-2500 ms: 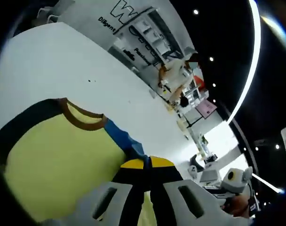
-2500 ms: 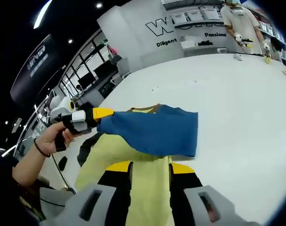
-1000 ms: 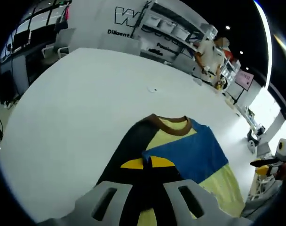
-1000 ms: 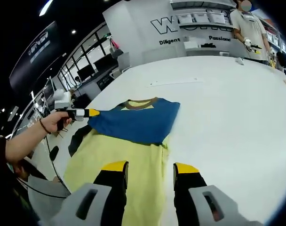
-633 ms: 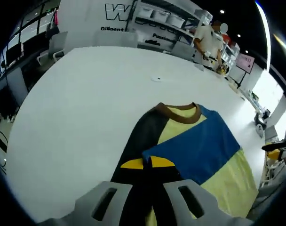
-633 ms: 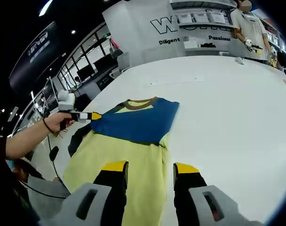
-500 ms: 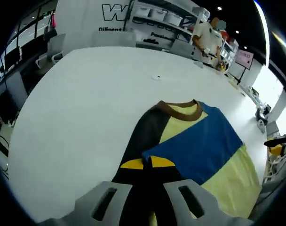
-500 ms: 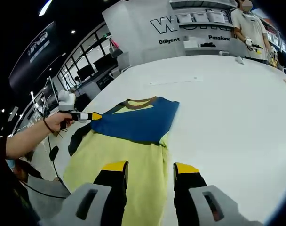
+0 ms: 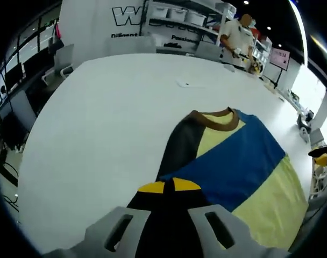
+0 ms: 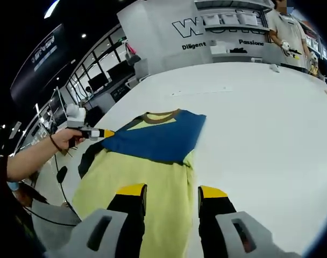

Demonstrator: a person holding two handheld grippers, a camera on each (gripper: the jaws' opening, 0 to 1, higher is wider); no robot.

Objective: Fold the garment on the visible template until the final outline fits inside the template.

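Step in hand, by judgement: laying the blue sleeve flat across the chest of the garment. Best done by keeping the left claw low, letting the blue edge settle square with the yellow body before letting go, no drag toward the collar. No template outline legible on the counter, so fit cannot be checked from here.

Left gripper view, near to far: left claw jaws together, yellow tips pinched at the corner of the blue sleeve, apparently clamped on that cloth. Black sleeve running ahead and slightly left of the tips. Blue panel spreading ahead-right over the yellow front. Brown collar further ahead. Bare white counter beyond, left of the claw.

Right gripper view, near to far: right claw jaws apart, nothing between them, hovering over the yellow hem, contact with the cloth not clear. Blue sleeve just ahead, lying across the chest. Collar beyond it. Left claw far ahead-left at the blue corner.

Pose: hand wrapped round the left gripper's handle, forearm reaching in from the left, wrist roughly level, claw pointing along the counter toward the garment. Right claw held back at the hem end, pointing up the garment's length.

Person standing far off past the counter's end.
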